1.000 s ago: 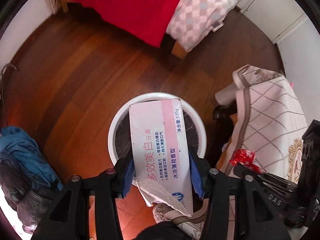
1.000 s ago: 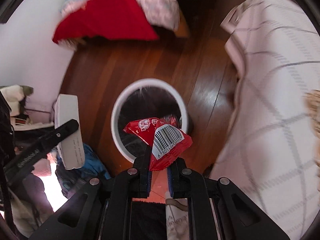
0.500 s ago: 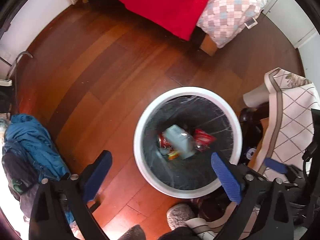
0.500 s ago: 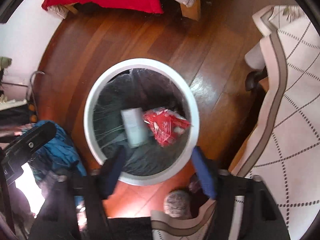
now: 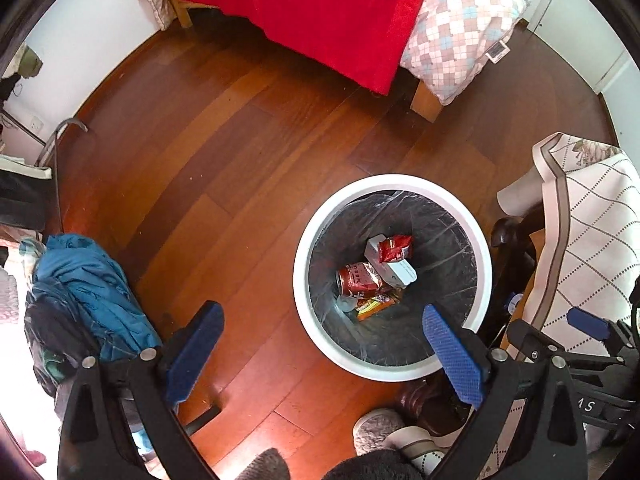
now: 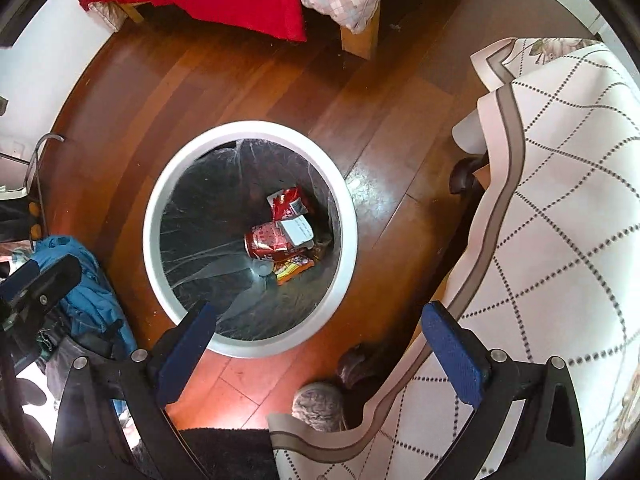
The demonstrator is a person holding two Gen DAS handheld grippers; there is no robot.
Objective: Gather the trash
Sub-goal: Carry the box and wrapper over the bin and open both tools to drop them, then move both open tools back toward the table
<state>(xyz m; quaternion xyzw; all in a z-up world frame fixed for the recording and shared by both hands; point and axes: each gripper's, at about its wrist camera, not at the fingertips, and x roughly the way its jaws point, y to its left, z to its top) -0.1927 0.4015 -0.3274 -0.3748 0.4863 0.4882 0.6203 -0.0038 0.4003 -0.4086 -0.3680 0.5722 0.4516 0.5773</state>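
A white round bin (image 5: 394, 178) with a black liner stands on the wood floor. At its bottom lie a white toothpaste box (image 5: 394, 268), a red snack wrapper (image 5: 394, 248) on top of it, a red can (image 5: 356, 282) and other scraps. My left gripper (image 5: 320, 312) hangs open above the bin's near left edge, with nothing between its blue pads. In the right wrist view the bin (image 6: 250, 126) holds the same box (image 6: 298, 230) and wrapper (image 6: 286, 208). My right gripper (image 6: 320, 308) points down over the bin's near right side; its jaws are opening and nothing is between them.
A bed with a red blanket (image 5: 320, 12) and a checked quilt (image 5: 452, 28) stands at the far side. A table under a diamond-patterned cloth (image 6: 560, 200) is right of the bin. A pile of blue clothes (image 5: 92, 280) lies left, and a grey slipper (image 5: 376, 428) is near.
The left gripper opened and let go of the toothpaste box; the right let go of the red wrapper. Both now lie in the bin. The bin has shifted right in the left view.
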